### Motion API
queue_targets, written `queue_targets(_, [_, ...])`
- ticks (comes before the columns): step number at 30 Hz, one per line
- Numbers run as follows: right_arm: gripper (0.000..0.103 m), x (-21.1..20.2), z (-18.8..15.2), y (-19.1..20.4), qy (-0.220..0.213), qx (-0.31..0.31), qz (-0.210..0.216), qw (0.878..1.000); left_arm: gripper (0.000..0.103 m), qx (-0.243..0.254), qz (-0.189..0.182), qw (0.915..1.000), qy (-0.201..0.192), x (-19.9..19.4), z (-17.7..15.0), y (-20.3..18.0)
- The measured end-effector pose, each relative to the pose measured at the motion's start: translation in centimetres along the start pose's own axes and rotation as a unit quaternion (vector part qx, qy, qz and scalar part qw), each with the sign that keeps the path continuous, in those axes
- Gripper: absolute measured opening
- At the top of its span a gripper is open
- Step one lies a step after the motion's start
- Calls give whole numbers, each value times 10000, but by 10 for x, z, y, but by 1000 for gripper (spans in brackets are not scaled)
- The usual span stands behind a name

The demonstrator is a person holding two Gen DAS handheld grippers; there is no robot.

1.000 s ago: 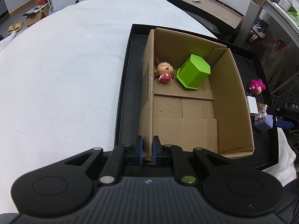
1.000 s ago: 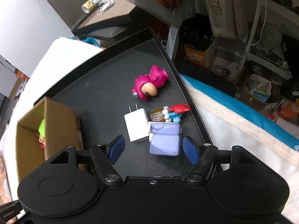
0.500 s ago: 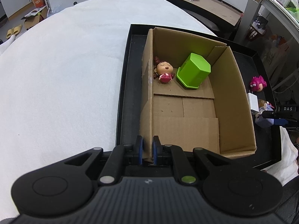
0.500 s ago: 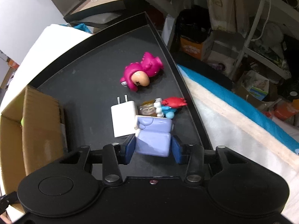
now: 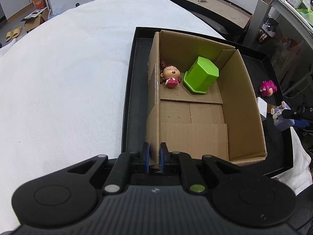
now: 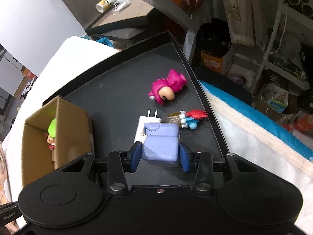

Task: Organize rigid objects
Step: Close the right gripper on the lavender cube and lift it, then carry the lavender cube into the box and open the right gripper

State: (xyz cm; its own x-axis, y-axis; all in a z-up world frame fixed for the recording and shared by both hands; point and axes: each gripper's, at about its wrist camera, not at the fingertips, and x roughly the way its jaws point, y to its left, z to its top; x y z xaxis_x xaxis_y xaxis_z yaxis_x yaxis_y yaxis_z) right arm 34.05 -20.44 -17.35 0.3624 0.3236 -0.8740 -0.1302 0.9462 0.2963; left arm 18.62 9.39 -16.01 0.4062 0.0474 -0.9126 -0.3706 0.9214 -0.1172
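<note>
Left gripper [image 5: 154, 157]: pads are pinched onto the near left wall of the cardboard box [image 5: 244, 98], the wall edge held between them. The box is seated inside a black tray [image 5: 128, 90] that rests on a white padded surface [image 5: 62, 78]. Two items are seen at the far end of the box floor: a small doll figure [image 5: 170, 74] lying face up against the left wall, and a green container [image 5: 201, 75] tipped on its side just beside it.

Right gripper [image 6: 160, 156]: the jaws have just been closing, and the blue pads are now pressed on both sides of the lavender block toy [image 6: 160, 143], which appears raised slightly off the tray floor. Directly behind the toy, on the open tray to the right of the box, a white plug adapter [image 6: 147, 119] is partly covered by it. A small red-and-blue figure [image 6: 192, 118] lies just beside the adapter. A pink dinosaur figure [image 6: 168, 91] lies farther back, apart from the rest.
</note>
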Motion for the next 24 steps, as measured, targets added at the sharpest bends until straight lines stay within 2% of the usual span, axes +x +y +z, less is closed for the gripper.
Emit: queue_targets(24, [40, -44, 13, 42, -355, -353, 105, 9987, 10, 6, -213, 9998, -53, -1, -2, 9])
